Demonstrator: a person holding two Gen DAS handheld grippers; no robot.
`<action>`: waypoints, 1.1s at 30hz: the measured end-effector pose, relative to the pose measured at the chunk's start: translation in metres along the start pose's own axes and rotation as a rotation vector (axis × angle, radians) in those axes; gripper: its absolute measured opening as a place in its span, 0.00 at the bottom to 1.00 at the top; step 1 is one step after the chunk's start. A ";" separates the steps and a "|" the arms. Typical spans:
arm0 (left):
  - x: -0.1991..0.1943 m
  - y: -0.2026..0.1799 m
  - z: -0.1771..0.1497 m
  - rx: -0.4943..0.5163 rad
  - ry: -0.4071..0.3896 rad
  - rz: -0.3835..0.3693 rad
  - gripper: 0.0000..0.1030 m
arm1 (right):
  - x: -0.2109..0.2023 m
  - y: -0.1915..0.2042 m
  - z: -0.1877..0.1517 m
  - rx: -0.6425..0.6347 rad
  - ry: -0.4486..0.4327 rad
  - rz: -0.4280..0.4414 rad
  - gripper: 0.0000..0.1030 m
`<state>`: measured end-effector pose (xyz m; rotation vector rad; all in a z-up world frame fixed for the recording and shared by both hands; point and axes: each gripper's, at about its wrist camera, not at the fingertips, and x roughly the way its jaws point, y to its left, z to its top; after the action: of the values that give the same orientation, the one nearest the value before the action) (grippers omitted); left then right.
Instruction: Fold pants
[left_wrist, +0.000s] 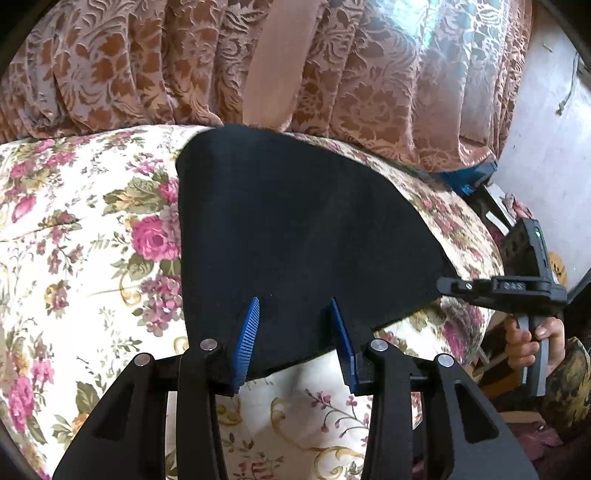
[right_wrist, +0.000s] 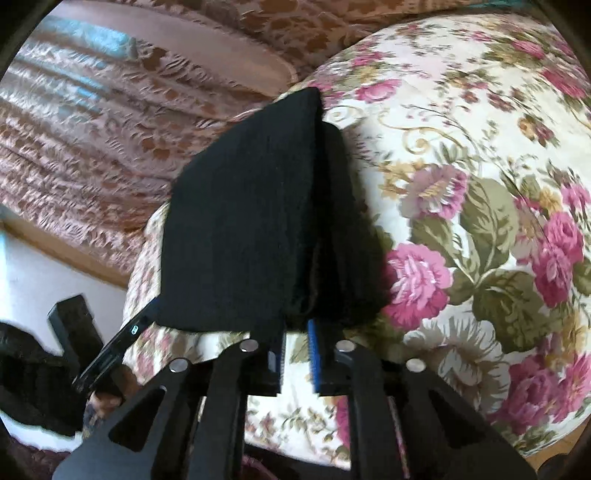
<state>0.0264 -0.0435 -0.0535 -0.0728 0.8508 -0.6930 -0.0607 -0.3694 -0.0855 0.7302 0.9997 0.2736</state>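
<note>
The black pants (left_wrist: 295, 229) lie folded on the flowery bed (left_wrist: 92, 229). The left gripper (left_wrist: 295, 306) is spread over their near edge. The right gripper (right_wrist: 295, 332) pinches the near right edge. Lift both sides together and keep the edges lined up.

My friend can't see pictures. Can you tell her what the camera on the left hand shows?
Black pants, folded flat, lie on a cushion with pink roses. The left hand-held gripper reaches over their near edge, its blue fingers apart. At right, a hand holds the right hand-held gripper at the pants' corner; patterned brown curtains hang behind.
</note>
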 end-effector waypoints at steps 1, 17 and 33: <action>-0.004 -0.001 0.003 0.001 -0.014 0.001 0.37 | -0.006 0.003 0.002 -0.015 -0.012 -0.008 0.24; 0.013 -0.032 0.017 0.127 -0.023 0.064 0.44 | 0.051 0.002 0.133 0.088 -0.080 -0.035 0.26; 0.028 -0.045 0.009 0.109 -0.011 0.206 0.59 | 0.077 0.020 0.126 -0.138 -0.140 -0.260 0.52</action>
<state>0.0218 -0.0971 -0.0515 0.1078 0.7957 -0.5439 0.0882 -0.3683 -0.0811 0.4807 0.9213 0.0634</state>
